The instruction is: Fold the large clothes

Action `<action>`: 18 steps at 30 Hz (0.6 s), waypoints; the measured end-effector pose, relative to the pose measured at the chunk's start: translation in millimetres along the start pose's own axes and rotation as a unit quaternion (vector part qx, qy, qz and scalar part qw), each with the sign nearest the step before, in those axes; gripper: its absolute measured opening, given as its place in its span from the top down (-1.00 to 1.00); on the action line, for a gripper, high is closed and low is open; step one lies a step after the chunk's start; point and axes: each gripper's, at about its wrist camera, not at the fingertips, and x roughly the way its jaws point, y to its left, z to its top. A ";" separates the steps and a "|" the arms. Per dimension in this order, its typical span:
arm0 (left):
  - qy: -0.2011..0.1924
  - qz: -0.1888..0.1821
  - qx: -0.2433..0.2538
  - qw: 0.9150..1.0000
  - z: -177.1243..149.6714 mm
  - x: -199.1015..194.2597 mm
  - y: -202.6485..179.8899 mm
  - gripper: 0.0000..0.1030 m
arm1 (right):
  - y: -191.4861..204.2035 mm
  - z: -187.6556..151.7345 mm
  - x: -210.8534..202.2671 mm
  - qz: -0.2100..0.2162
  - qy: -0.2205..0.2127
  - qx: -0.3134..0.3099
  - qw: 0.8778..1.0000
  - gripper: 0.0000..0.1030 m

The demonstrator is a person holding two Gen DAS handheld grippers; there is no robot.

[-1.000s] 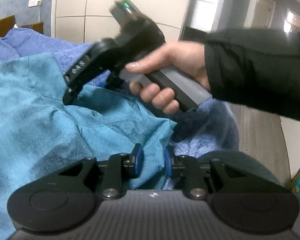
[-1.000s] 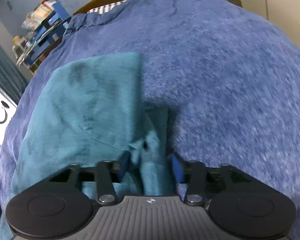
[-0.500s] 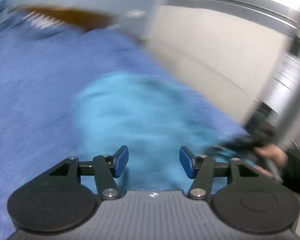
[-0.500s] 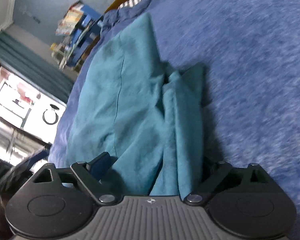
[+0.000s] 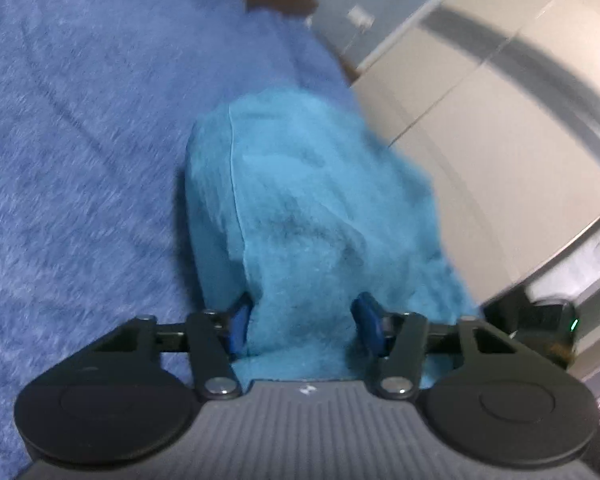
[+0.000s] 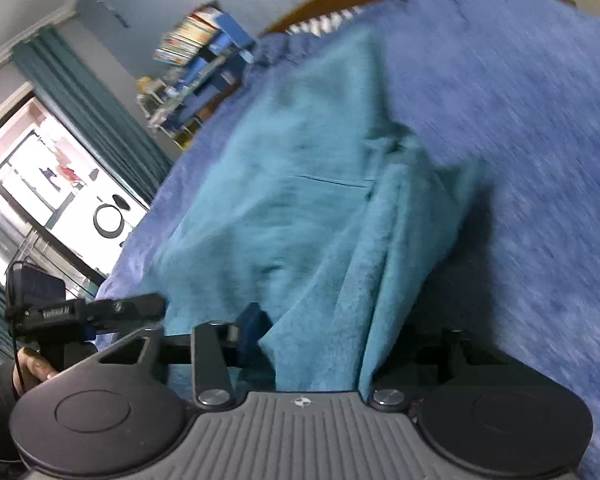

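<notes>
Since a second ago we have spread both jaws — the left gripper (image 5: 304, 324) and right gripper (image 6: 320, 344) now straddle the teal garment (image 6: 300, 200) unpinched on the blue blanket (image 5: 80, 140), so this fold looks laid.

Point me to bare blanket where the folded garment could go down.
Free: blanket left of the garment in the left view; blanket right of the garment in the right view. Crowded: garment fills both hand-held grippers, left and right.

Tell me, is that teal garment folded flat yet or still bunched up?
Still bunched: the teal garment lies rumpled on the blue blanket, its near edge gathered between both grippers' fingers.
</notes>
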 end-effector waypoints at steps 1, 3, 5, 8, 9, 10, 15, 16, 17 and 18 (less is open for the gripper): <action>-0.009 0.003 0.010 1.000 4.1 0.3 -4.5 0.12 | 9.1 4.4 1.5 -0.002 -0.009 -0.014 1.000 0.19; -0.031 0.010 0.029 0.999 16.0 -8.5 -7.8 0.17 | 28.4 11.5 3.5 -0.014 -0.020 -0.048 0.999 0.29; -0.055 0.013 0.037 0.998 28.2 -19.1 -4.9 0.19 | 43.3 21.1 6.7 -0.015 -0.032 -0.064 0.997 0.39; -0.088 0.028 0.069 0.993 45.1 -38.2 -1.6 0.19 | 63.6 33.7 11.4 0.000 -0.061 -0.073 0.995 0.45; -0.101 0.032 0.080 0.991 50.5 -44.8 0.6 0.19 | 71.1 38.5 16.0 0.005 -0.069 -0.075 0.995 0.45; -0.110 0.040 0.091 0.989 57.7 -47.9 5.0 0.19 | 77.9 43.7 22.0 0.011 -0.074 -0.079 0.994 0.45; -0.142 0.087 0.133 0.977 84.0 -57.2 37.1 0.19 | 99.6 64.5 69.3 0.024 -0.085 -0.080 0.993 0.45; -0.139 0.094 0.133 0.977 87.0 -53.6 50.9 0.19 | 100.6 66.9 79.2 0.020 -0.082 -0.076 0.993 0.44; -0.128 0.103 0.127 0.978 89.8 -46.2 65.6 0.18 | 100.5 68.3 92.1 0.012 -0.077 -0.072 0.994 0.42; -0.113 0.114 0.117 0.980 90.7 -42.2 80.5 0.16 | 98.1 66.3 104.8 0.001 -0.069 -0.067 0.995 0.37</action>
